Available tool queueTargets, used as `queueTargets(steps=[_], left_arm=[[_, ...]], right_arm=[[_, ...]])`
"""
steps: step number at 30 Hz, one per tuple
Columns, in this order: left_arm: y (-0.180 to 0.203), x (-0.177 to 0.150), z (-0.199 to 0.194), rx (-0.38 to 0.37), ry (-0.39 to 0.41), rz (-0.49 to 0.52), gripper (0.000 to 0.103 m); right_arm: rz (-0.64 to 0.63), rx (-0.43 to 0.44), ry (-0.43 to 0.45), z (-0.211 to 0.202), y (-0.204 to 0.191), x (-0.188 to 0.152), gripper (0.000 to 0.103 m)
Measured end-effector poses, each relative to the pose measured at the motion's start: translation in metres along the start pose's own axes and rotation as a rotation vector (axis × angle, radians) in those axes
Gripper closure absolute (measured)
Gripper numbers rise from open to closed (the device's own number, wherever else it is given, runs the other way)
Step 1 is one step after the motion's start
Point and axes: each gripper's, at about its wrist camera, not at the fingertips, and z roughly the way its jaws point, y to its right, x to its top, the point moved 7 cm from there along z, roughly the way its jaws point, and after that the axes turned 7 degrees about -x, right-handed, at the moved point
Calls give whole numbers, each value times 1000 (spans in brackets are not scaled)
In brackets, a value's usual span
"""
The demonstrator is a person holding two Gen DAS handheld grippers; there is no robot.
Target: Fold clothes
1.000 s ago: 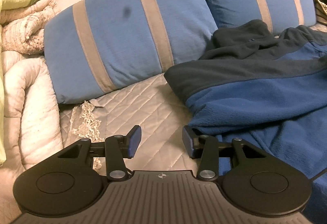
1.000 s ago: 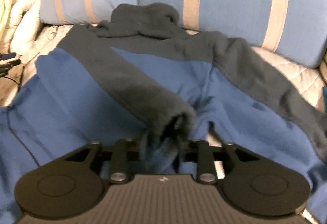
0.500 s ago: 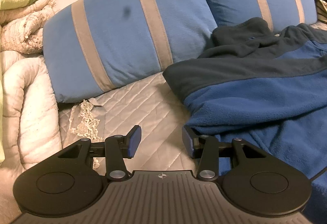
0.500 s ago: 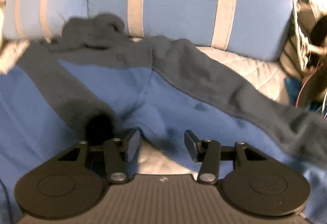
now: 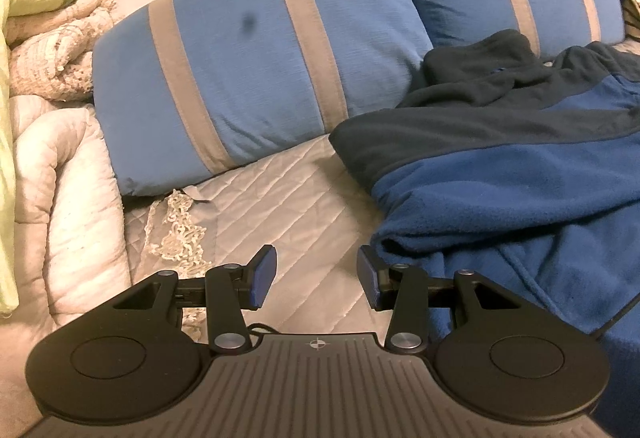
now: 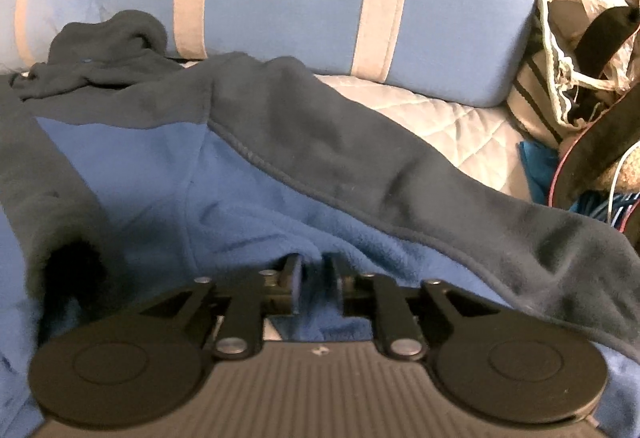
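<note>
Diff vs half a sec ago: right gripper (image 6: 314, 280) was spread wide w/ nothing in it, now its jaws are pinched nearly together on a fold of the blue fleece jacket (image 6: 248, 198), at the edge right in front of the cam. A sec back it had the dark cuff in it, and that cuff (image 6: 66, 270) now lies loose to the left, opening facing the cam. Right view also swung further toward the bags (image 6: 576, 50) at the bed's far right. Left gripper (image 5: 316, 276) pretty much hasn't budged: jaws wide apart, holding nothing, over the bare quilted bedspread (image 5: 280, 206) just beside the jacket's folded edge.

Jacket itself: fleece, royal blue body w/ dark navy shoulders, sleeves and collar, spread across the bed w/ the collar bunched up against the blue pillows w/ tan stripes (image 5: 248, 70). One navy sleeve (image 6: 400, 166) runs out diagonally toward the right side. Rumpled, not flat.

No readable brand or text anywhere; only a small crosshair mark on the gripper body.
</note>
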Motion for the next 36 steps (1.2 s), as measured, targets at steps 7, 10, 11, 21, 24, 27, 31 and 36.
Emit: queueTargets(steps=[7, 10, 11, 21, 24, 27, 31, 36], left_arm=[[-4, -1, 4, 2, -6, -15, 59], [-3, 2, 3, 2, 1, -30, 59], [-2, 3, 2, 0, 6, -34, 59], [-5, 11, -10, -44, 59, -61, 36], [-6, 11, -7, -41, 53, -79, 34], [-6, 10, -5, -36, 43, -83, 34], [-5, 9, -5, -37, 41, -73, 34], [-7, 7, -5, -42, 41, -75, 34]], right_arm=[[35, 330, 56, -68, -25, -5, 18], [89, 562, -7, -72, -40, -11, 17], [112, 597, -33, -67, -43, -14, 16], [331, 700, -204, -6, -63, -30, 17], [346, 692, -201, -5, -63, -31, 48], [351, 668, -209, -7, -63, -31, 83], [347, 651, -208, -18, -61, -29, 88], [307, 623, -183, -34, -55, -22, 89]])
